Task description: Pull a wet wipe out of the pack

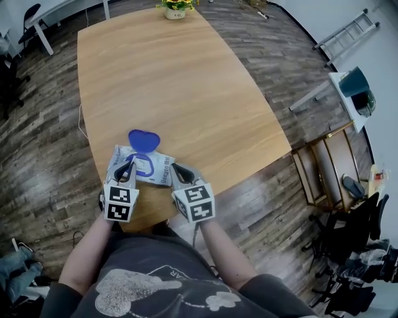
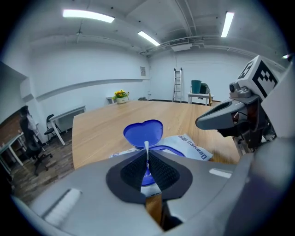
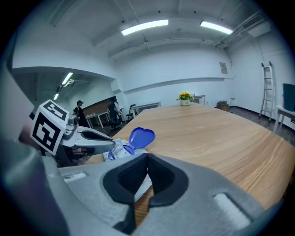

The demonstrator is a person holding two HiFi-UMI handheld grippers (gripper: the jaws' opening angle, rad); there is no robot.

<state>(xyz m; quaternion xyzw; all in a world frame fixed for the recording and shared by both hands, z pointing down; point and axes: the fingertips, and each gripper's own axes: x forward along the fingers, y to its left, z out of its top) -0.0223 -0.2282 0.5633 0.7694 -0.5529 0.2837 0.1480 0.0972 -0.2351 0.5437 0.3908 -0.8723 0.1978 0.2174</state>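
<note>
the wet wipe pack (image 1: 158, 169) lies at the front edge of the bench (image 1: 174, 81), blue lid (image 1: 143, 139) flipped open. the left tool (image 2: 147, 154) pinches the tip of a wet wipe (image 2: 146, 146) above the opening; drawing it out remains. the right tool (image 3: 146, 159), jaws together and empty, sits by the pack's right end.

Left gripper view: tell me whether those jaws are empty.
No, the left gripper is shut on a white wipe that sticks up above the pack.

The worktop (image 1: 180, 81) lies open from the pack (image 1: 158, 169) to a far flower pot (image 1: 176, 9). The raised lid (image 1: 143, 140) bars the pack's far side.
</note>
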